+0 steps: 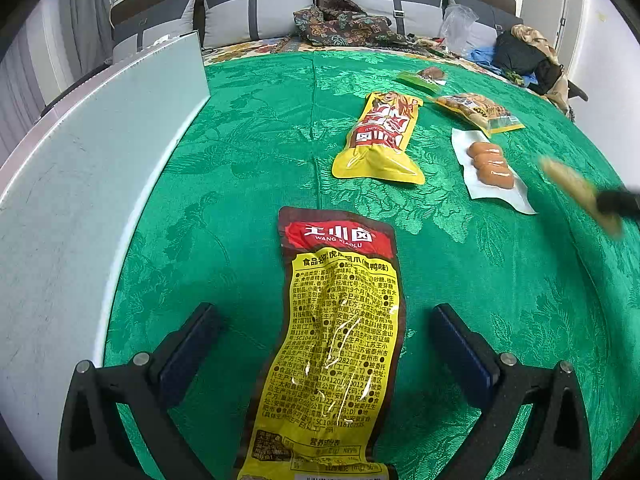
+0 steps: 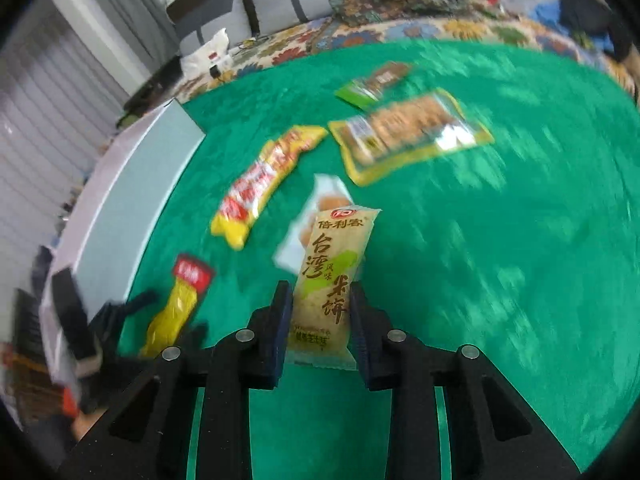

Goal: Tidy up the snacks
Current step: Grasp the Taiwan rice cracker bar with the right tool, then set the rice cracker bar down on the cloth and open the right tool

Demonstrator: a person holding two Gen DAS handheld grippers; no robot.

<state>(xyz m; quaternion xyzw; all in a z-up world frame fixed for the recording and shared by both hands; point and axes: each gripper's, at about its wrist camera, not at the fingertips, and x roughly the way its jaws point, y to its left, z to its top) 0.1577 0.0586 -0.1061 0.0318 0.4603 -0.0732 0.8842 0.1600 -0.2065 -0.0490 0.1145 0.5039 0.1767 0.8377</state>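
Two fisheye views look across a table under a green patterned cloth [image 1: 256, 152], with a pale flat panel [image 1: 92, 184] along its left side, its near end cut off by the frame. Beyond the table stands a sofa with grey cushions [image 1: 260, 8], strewn with dark patterned fabric and bags too small to make out. The whole right-wrist view is smeared by motion blur, so print on the far packets cannot be read there. Nearest the left hand-held gripper [image 1: 326, 344] lies a long yellow-and-red chicken-feet packet [image 1: 340, 332], back side up, its long axis running away from the camera and its near end cut off by the frame; the jaws stand wide on either side of it, touching nothing. Farther off lie a second yellow-and-red packet [image 1: 380, 136], a clear vacuum pack of small sausages [image 1: 490, 168], a yellow-edged packet of round snacks [image 1: 476, 112] and a small green-ended packet [image 1: 424, 78]. The right hand-held gripper [image 2: 320, 312] has its jaws narrowed onto a beige rice cracker bar [image 2: 334, 276], pads pressing its two long sides, the bar lifted above the cloth and pointing away along the fingers, partly hiding the sausage pack behind it. In the left view that bar appears only as a blurred streak at the right edge.
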